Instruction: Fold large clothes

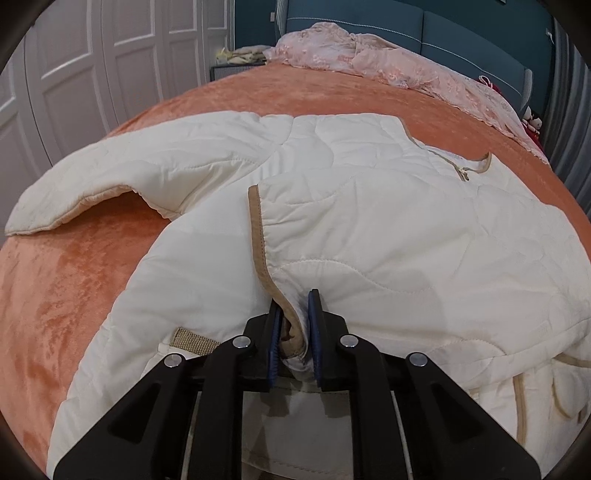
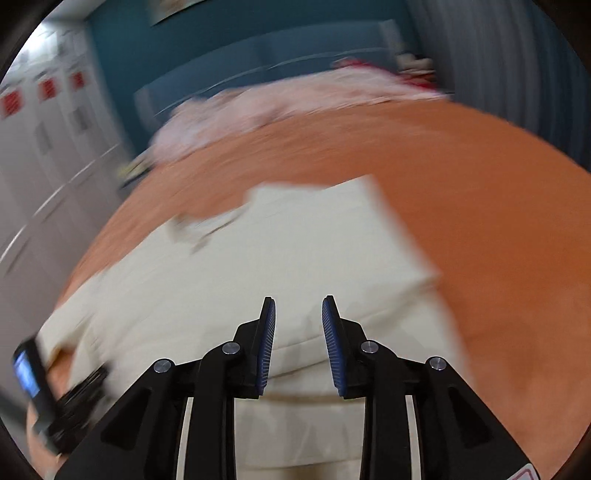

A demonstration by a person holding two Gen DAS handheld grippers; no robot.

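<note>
A cream quilted jacket with tan trim lies spread on the orange bed cover. One sleeve stretches out to the left. My left gripper is shut on a bunched fold of the jacket's tan-trimmed edge, and the blue pads squeeze the cloth. The right wrist view is blurred. There the jacket shows as a pale slab, folded over at its right side. My right gripper hovers above it with the jaws apart and nothing pinched between the pads.
A pink lace cover is heaped at the head of the bed against a teal headboard. White wardrobe doors stand to the left and a grey curtain to the right. A blurred black device with a lit screen sits at lower left.
</note>
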